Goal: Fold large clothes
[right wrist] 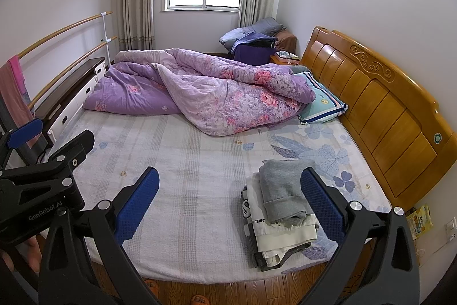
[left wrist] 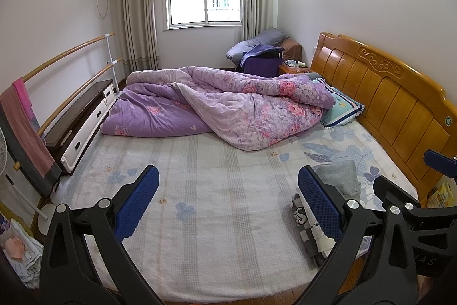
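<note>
Clothes [right wrist: 281, 215]: a small stack lying at the near right corner of the bed [right wrist: 185, 190], close to the mattress edge and below the wooden headboard [right wrist: 380, 116]. Top item, a grey knitted or fleece piece [right wrist: 281, 190], thick and ribbed at the hem, folded over on itself; beneath it, a cream-white garment with black lettering [right wrist: 285, 233]; at the bottom, something darker and checked, mostly hidden. All of it looks soft, limp and light for its bulk, likely to sag and slide apart if lifted by the middle; best taken by a hem, shoulder or doubled edge, one piece at a time from the top. Left gripper [left wrist: 228, 202]: blue textured pads on black arms, jaws standing wide and holding nothing, poised over bare sheet to the left of the stack. Right gripper [right wrist: 230, 202]: same build, jaws likewise spread wide and empty, its right pad in line with the stack's right side; whether it touches the cloth cannot be told. Bed covering: pale terry-like sheet, faint checks, scattered blue clover prints. Far half: rumpled purple floral quilt [right wrist: 200, 93], puffy, and a teal striped pillow [right wrist: 322, 105] against the headboard. Along the left wall: two wooden rails [right wrist: 65, 47] with pink cloth draped over them, low dark-topped cabinet [right wrist: 71, 87].
</note>
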A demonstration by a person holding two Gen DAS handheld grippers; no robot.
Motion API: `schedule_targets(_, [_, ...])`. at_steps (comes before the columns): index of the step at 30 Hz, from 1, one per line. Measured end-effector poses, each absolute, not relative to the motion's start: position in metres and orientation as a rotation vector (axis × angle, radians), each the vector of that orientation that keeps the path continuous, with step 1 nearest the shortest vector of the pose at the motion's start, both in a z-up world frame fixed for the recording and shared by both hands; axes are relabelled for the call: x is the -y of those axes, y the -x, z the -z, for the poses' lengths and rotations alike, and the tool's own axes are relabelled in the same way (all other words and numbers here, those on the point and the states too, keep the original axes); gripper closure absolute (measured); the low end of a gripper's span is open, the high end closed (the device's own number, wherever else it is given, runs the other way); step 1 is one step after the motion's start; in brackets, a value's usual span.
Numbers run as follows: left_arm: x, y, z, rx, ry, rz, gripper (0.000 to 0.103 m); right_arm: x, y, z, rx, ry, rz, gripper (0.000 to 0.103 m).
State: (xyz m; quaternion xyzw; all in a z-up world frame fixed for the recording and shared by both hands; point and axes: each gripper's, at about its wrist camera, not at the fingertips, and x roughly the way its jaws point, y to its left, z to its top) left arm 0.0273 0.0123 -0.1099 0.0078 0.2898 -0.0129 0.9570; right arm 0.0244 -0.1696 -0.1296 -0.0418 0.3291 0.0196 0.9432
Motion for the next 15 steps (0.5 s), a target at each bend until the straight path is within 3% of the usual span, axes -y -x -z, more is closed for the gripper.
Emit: schedule_targets(15, [-0.0123,-0.0281,0.1102,-0.589,-0.019,0.026,0.005,0.1694,-0.0242,0.1293,-0.672,0.085,-0.038,0.007])
